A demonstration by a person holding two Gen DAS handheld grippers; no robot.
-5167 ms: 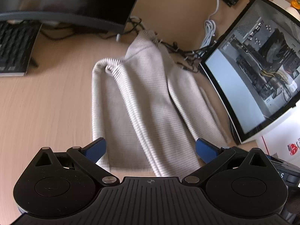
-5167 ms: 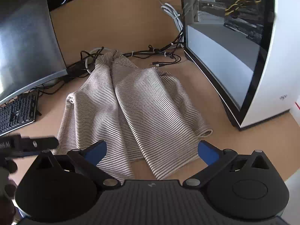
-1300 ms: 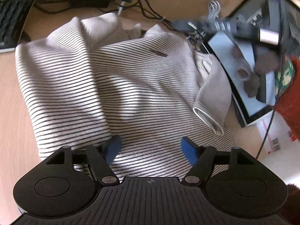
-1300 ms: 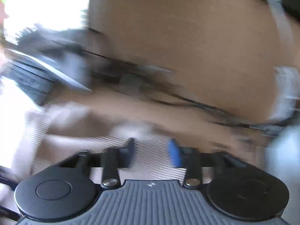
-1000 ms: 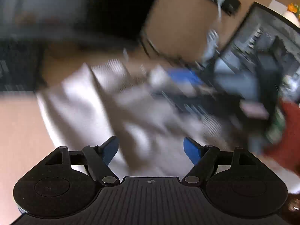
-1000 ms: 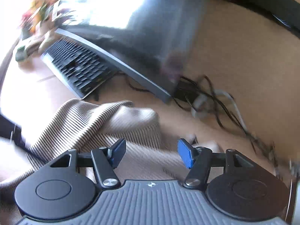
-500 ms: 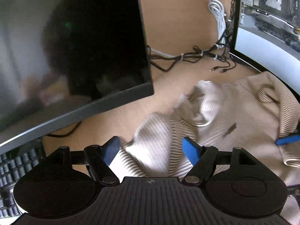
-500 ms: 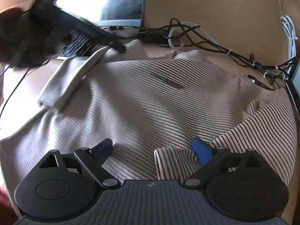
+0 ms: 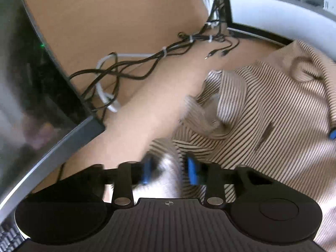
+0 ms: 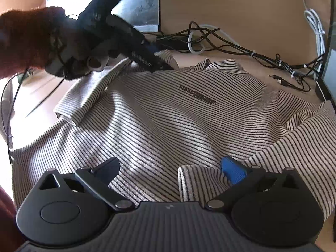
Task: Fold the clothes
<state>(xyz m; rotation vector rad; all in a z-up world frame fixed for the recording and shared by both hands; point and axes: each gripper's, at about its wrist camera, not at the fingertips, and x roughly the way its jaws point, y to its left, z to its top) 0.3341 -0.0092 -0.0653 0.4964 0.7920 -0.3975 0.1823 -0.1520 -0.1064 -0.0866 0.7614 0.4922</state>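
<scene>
A beige shirt with thin dark stripes [image 10: 168,115] lies spread and rumpled on the wooden desk [image 10: 252,10]. In the left wrist view the shirt [image 9: 273,115] fills the right side. My left gripper [image 9: 168,168] is closing, with a bunch of fabric at the shirt's shoulder edge pinched between its blue pads. The right wrist view shows that left gripper [image 10: 161,65], held by a hand [image 10: 69,52], with its tip on the shirt near the collar. My right gripper [image 10: 170,166] is opening wide over the shirt's body. A folded sleeve cuff [image 10: 195,180] lies loose between its fingers.
A dark curved monitor [image 9: 31,84] stands at the left, with tangled cables [image 9: 136,67] behind the shirt. A glass-sided PC case [image 9: 273,6] borders the right. A keyboard corner [image 9: 8,235] shows at the bottom left. A fuzzy red-brown sleeve [image 10: 25,42] covers the arm.
My left gripper has dropped closer to the shirt's shoulder edge and its jaws have narrowed onto the fabric. My right gripper has spread wider and hardly moved.
</scene>
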